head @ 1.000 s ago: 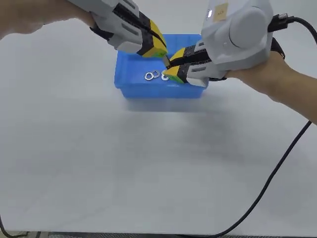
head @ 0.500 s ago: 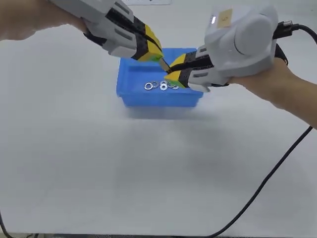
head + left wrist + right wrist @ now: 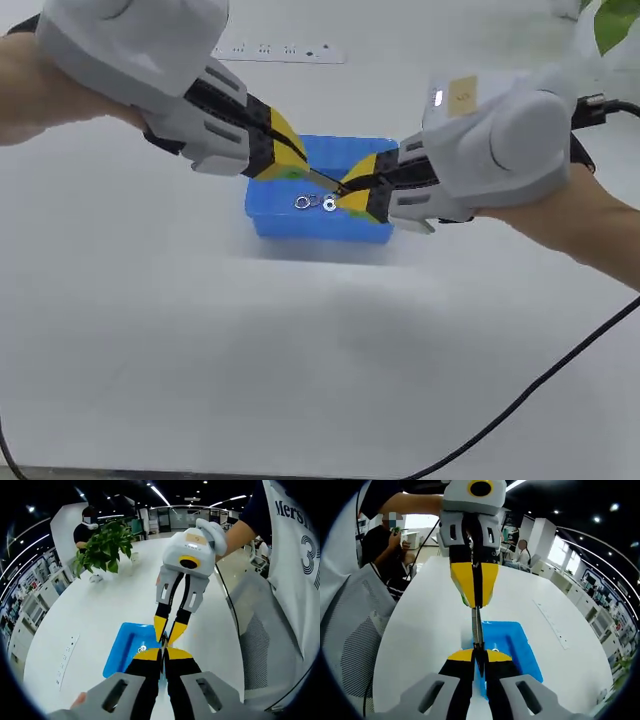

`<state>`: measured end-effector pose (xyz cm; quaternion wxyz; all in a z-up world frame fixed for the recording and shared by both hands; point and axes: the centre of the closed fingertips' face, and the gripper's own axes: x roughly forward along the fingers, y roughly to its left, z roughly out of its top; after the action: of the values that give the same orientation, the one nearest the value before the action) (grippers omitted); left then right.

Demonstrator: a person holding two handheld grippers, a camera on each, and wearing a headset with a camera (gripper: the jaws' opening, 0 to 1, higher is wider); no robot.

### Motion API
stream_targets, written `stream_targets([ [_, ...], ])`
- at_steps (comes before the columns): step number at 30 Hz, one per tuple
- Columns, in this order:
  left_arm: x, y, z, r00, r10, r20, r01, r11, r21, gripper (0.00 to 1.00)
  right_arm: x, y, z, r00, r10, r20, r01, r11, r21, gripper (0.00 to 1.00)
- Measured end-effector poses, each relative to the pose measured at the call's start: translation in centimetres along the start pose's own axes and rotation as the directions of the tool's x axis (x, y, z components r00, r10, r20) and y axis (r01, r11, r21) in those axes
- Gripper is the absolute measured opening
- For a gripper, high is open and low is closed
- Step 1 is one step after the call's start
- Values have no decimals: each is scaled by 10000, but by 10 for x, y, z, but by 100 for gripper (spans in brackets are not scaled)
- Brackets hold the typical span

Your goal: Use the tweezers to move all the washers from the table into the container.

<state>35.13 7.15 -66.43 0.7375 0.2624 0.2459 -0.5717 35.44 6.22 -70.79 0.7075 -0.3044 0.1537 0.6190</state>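
A blue container (image 3: pixel 300 225) stands on the white table with several metal washers (image 3: pixel 305 203) lying inside it. Thin metal tweezers (image 3: pixel 322 180) bridge the two grippers above the container. My left gripper (image 3: pixel 292 167) comes in from the upper left, shut on the tweezers' rear. Facing it tip to tip, my right gripper (image 3: pixel 352 192) has its yellow jaws closed on the tweezers' front end. The left gripper view has my left gripper (image 3: pixel 163 652), the right gripper (image 3: pixel 168 632), the container (image 3: pixel 122 650) and a washer (image 3: pixel 141 649). In the right gripper view, the tweezers (image 3: pixel 477 627) run from the left gripper (image 3: pixel 476 602) into my right gripper (image 3: pixel 479 656), over the container (image 3: pixel 512 640).
A black cable (image 3: pixel 540 380) trails from the right gripper across the table's near right. A white power strip (image 3: pixel 280 50) lies at the far edge. A potted plant (image 3: pixel 102 547) stands on the table's far end. A mesh chair (image 3: pixel 350 630) sits beside the table.
The head camera has shifted. Both grippers have lifted a little out of the container; the right gripper's tips have left the washers and now meet the left's on the tweezers.
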Motion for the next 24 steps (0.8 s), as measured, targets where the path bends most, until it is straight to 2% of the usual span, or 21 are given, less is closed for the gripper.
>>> stream_targets([
  [8,6,-27,-18,9999,-140,73,144,9986,-515,6,3,28,-9,9970,492,-596,-526,9969,-580,8],
  [11,13,-35,-25,9998,-199,77,204,9971,-740,6,6,34,-17,9942,539,-932,-638,9922,-1071,8],
  [15,22,-39,-36,9998,-163,62,168,9940,-1077,6,10,37,-28,9908,329,-1312,-589,9781,-1995,8],
  [16,25,-40,-39,9999,-165,42,169,9936,-1118,4,13,40,-31,9898,362,-1381,-644,9766,-2050,8],
  [19,37,-43,-56,9986,-453,-261,419,9922,-1175,4,17,39,-35,9908,232,-1331,-491,9796,-1948,8],
  [21,43,-41,-63,9988,-366,-327,323,9919,-1230,4,20,39,-40,9892,180,-1454,-474,9784,-2014,7],
  [22,46,-38,-67,9990,-304,-326,257,9903,-1363,4,24,39,-42,9906,202,-1355,-533,9680,-2452,7],
  [23,48,-38,-69,9991,-257,-349,205,9897,-1418,4,23,39,-48,9883,156,-1518,-485,9752,-2159,7],
  [24,51,-35,-73,9991,-205,-381,146,9886,-1495,4,25,40,-49,9893,183,-1447,-499,9747,-2177,7],
])
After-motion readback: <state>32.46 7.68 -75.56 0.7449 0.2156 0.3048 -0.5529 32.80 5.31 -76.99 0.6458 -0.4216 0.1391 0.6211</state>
